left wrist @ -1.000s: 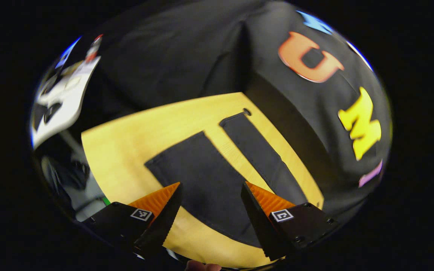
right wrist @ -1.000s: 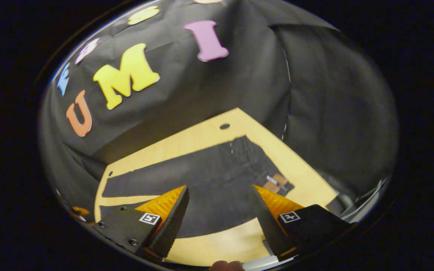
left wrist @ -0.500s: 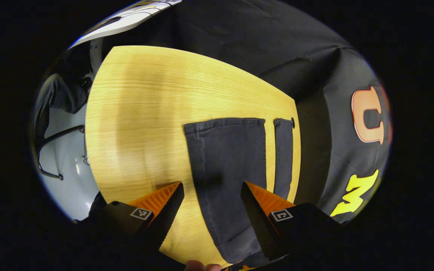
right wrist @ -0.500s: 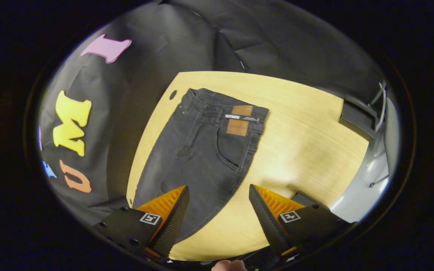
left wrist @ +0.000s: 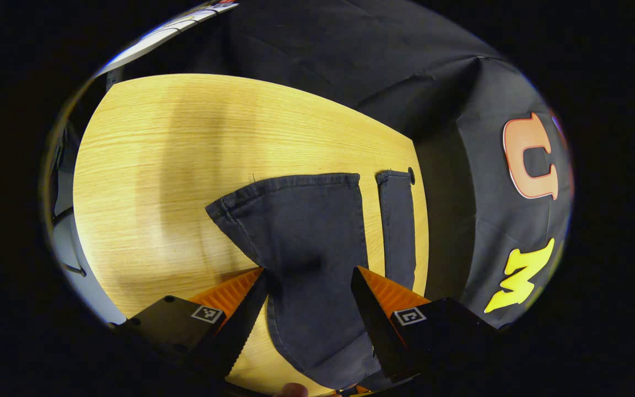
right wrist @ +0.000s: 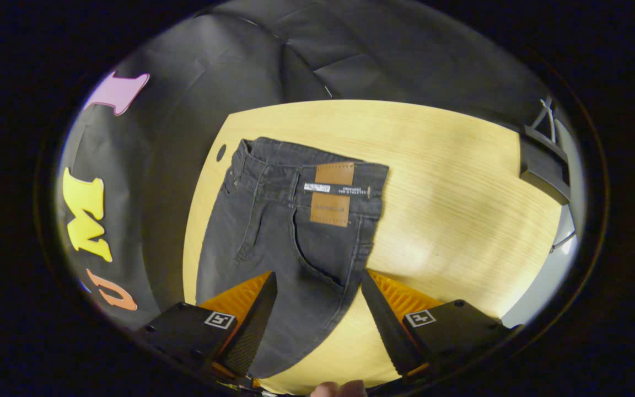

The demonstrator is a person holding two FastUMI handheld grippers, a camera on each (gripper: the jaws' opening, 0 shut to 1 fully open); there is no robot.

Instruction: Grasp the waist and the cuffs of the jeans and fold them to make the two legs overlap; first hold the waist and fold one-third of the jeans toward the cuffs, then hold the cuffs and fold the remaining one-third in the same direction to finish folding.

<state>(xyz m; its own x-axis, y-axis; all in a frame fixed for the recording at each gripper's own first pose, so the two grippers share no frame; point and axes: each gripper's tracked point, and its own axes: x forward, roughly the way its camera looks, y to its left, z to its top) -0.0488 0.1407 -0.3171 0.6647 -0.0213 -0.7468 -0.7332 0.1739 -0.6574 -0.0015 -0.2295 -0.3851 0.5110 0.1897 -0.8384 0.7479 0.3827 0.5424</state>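
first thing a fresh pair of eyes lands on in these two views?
The dark grey denim jeans spread on the pale wooden table, with tan leather patches at the waistband in the right gripper view. In the left gripper view the two leg cuffs lie apart, the nearer, wider cuff skewed and rumpled between the open left gripper fingers. The right gripper is open over the hip area.

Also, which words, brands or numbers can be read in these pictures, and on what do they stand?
Brown leather patches on the waist of the dark grey jeans: print too faint to read.
White strip tag between them: too small to read.
Square black-and-white markers on the left gripper and right gripper: patterns, no words.
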